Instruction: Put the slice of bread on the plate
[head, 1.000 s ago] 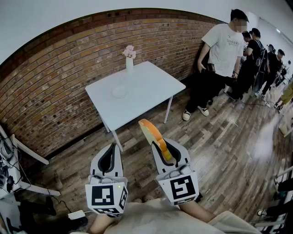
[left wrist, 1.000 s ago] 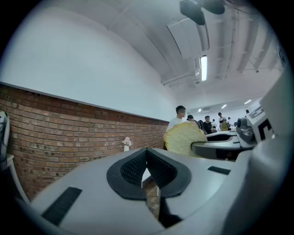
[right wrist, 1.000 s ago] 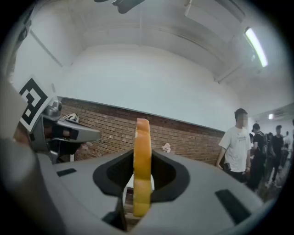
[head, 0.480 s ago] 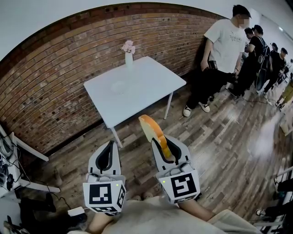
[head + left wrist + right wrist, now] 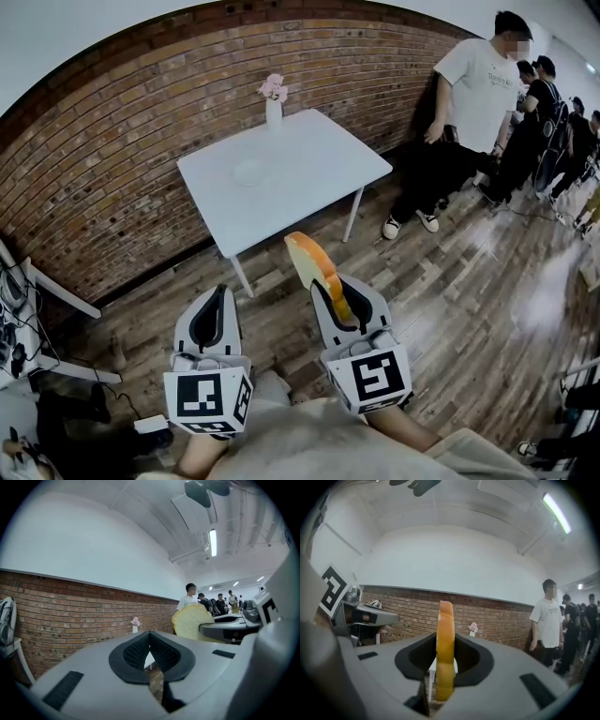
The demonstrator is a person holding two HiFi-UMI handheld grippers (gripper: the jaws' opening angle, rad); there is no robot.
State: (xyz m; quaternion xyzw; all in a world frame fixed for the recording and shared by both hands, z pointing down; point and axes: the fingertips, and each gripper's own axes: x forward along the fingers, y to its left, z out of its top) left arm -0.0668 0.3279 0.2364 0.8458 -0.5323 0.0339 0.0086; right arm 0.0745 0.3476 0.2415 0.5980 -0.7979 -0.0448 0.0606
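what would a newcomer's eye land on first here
The slice of bread standing on edge, clamped in the right gripper low in the head view. Beyond it, a white table by the brick wall carries a small plate and a vase of pink flowers; a group of people stands at the far right.

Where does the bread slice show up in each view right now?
Head view: slice of bread at centre, standing on edge in the right gripper.
Left gripper view: slice right of centre.
Right gripper view: slice at centre, edge-on.
Shared landmark: flower vase.
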